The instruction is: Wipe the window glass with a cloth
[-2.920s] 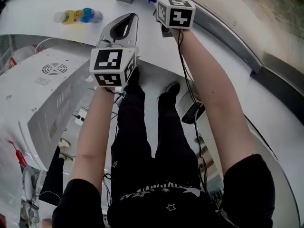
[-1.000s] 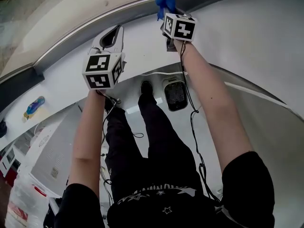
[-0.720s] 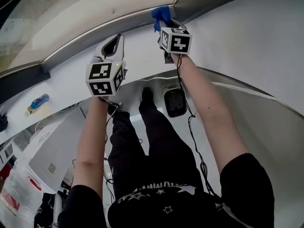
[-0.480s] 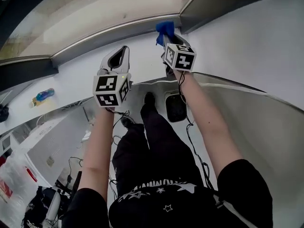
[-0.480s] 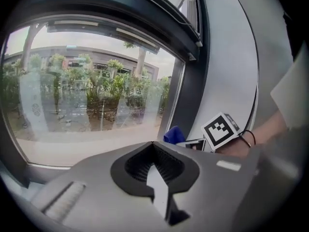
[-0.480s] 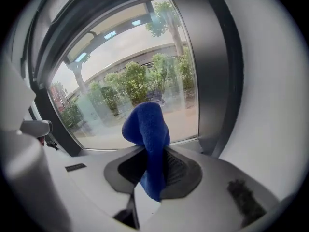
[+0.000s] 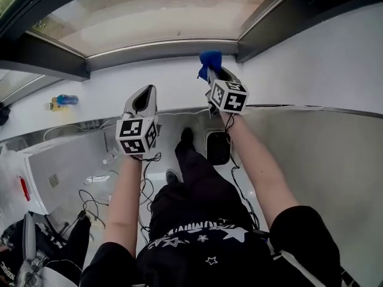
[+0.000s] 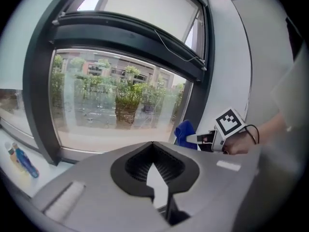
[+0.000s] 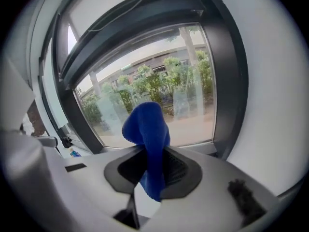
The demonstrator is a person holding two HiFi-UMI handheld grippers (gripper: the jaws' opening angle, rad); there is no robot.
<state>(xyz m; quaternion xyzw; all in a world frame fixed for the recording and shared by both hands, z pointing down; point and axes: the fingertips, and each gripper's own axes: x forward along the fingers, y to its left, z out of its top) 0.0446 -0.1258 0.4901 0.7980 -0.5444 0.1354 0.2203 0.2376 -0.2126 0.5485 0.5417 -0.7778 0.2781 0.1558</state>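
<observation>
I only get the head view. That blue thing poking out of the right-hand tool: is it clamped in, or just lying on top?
Observer: Clamped. The right gripper view shows the right gripper shut on the blue cloth, with the cloth's free end standing up in front of the window glass.
Visitor: Is the other tool holding anything?
Observer: No. In the left gripper view the left gripper is shut with nothing in it.
Visitor: What's beyond the window?
Observer: Trees, with a building behind them.
</observation>
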